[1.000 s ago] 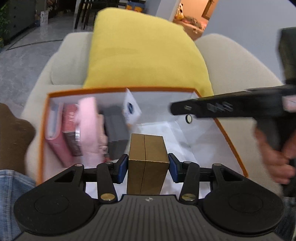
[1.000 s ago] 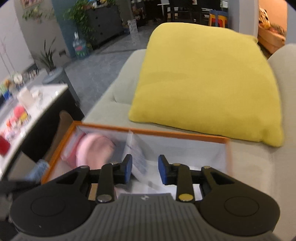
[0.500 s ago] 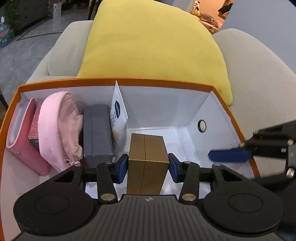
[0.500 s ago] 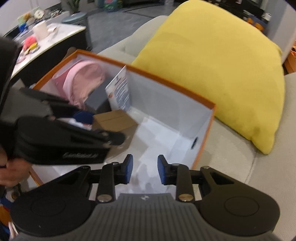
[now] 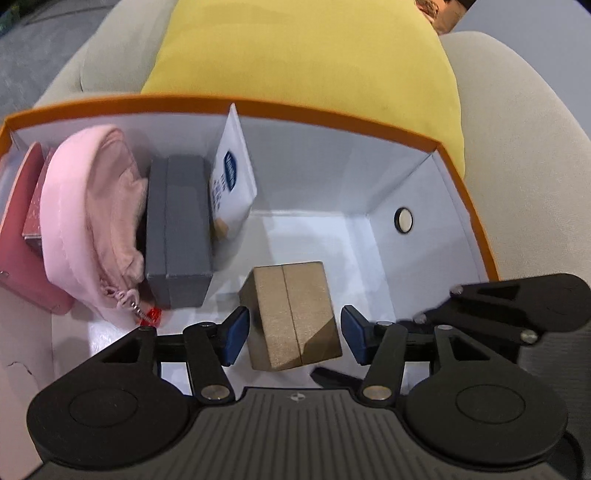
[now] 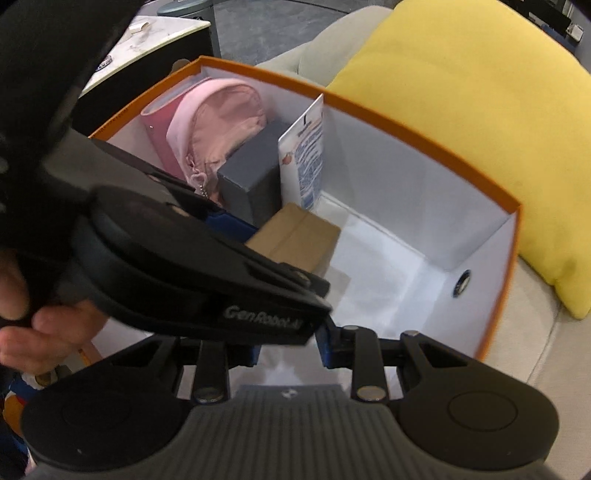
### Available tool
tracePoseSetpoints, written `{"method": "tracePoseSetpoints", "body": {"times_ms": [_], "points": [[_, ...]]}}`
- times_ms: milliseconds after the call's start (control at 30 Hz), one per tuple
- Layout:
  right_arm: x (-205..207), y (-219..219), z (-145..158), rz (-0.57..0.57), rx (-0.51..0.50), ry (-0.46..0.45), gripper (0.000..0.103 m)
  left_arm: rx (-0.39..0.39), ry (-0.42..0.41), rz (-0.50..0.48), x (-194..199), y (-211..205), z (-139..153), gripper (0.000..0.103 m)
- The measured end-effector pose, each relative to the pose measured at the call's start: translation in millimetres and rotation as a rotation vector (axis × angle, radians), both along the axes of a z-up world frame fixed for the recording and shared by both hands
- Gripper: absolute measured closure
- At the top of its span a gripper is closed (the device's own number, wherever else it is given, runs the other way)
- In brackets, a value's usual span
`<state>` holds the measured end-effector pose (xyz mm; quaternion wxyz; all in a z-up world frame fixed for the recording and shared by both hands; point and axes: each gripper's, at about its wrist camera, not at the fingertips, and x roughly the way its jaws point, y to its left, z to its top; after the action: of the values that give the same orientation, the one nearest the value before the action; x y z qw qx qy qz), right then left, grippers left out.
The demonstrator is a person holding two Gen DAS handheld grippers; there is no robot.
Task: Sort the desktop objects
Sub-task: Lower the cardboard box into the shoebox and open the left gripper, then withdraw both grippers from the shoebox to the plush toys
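Note:
A gold-brown box [image 5: 293, 314] lies tilted on the white floor of the orange-rimmed storage box [image 5: 295, 107], free between my left gripper's [image 5: 293, 334] open fingers, with gaps on both sides. It also shows in the right wrist view [image 6: 295, 236]. Standing in a row at the left are a red pouch [image 5: 14, 236], a pink fabric pouch [image 5: 92, 218], a grey box [image 5: 179, 229] and a white packet [image 5: 232, 177]. My right gripper [image 6: 288, 349] is open and empty above the box's near right part, with the left gripper's body [image 6: 184, 273] across its view.
The storage box [image 6: 424, 122] rests on a beige sofa [image 5: 517, 155] in front of a yellow cushion [image 5: 306, 51]. A white-topped table [image 6: 147, 33] stands beyond the box's left side. A hand [image 6: 40, 332] grips the left tool.
My left gripper has opened and let go of the gold-brown box, which has dropped and tilted on the box floor. My right gripper has moved in close beside the left one.

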<state>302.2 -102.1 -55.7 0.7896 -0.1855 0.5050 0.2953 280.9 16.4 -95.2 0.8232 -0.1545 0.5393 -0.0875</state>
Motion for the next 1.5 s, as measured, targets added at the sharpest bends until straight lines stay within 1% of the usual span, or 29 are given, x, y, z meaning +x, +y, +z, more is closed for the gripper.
{"method": "tracePoseSetpoints", "body": {"times_ms": [133, 200, 333, 467, 533, 600, 667, 733, 833, 933, 967, 1100, 1233, 1300, 1367, 1500], "points": [[6, 2, -6, -0.032, 0.025, 0.025, 0.07, -0.036, -0.004, -0.017, -7, 12, 10, 0.039], [7, 5, -9, -0.044, 0.015, 0.024, 0.07, -0.046, -0.04, -0.027, -22, 19, 23, 0.039], [8, 13, -11, -0.049, -0.003, 0.022, 0.07, -0.013, -0.162, -0.046, -60, 32, 54, 0.039], [15, 22, -12, -0.064, -0.047, 0.009, 0.07, 0.008, -0.22, -0.052, -82, 43, 70, 0.039], [20, 24, -13, -0.065, -0.067, -0.005, 0.07, 0.046, -0.239, -0.039, -87, 45, 71, 0.039], [27, 27, -14, -0.069, -0.1, -0.02, 0.071, 0.095, -0.243, -0.032, -87, 45, 67, 0.039], [33, 30, -15, -0.061, -0.118, -0.035, 0.071, 0.118, -0.237, -0.021, -89, 48, 62, 0.039], [36, 34, -16, -0.037, -0.136, -0.066, 0.071, 0.115, -0.239, -0.013, -90, 55, 59, 0.039], [39, 42, -17, 0.02, -0.156, -0.11, 0.071, 0.091, -0.239, -0.003, -87, 61, 51, 0.039], [40, 43, -20, 0.061, -0.172, -0.137, 0.072, 0.078, -0.236, 0.005, -87, 67, 47, 0.039], [42, 45, -21, 0.068, -0.18, -0.147, 0.072, 0.073, -0.235, 0.005, -87, 69, 46, 0.041], [45, 48, -28, 0.1, -0.191, -0.137, 0.072, 0.055, -0.232, -0.004, -81, 65, 43, 0.041], [47, 50, -28, 0.077, -0.199, -0.124, 0.072, 0.065, -0.239, 0.0, -82, 64, 44, 0.041], [45, 51, -22, 0.061, -0.197, -0.121, 0.069, 0.072, -0.246, 0.001, -86, 63, 50, 0.041], [41, 50, -12, 0.033, -0.194, -0.106, 0.069, 0.083, -0.248, -0.004, -96, 62, 61, 0.041], [14, 46, 16, -0.008, -0.165, -0.068, 0.069, 0.118, -0.233, -0.04, -114, 55, 82, 0.041]]}}
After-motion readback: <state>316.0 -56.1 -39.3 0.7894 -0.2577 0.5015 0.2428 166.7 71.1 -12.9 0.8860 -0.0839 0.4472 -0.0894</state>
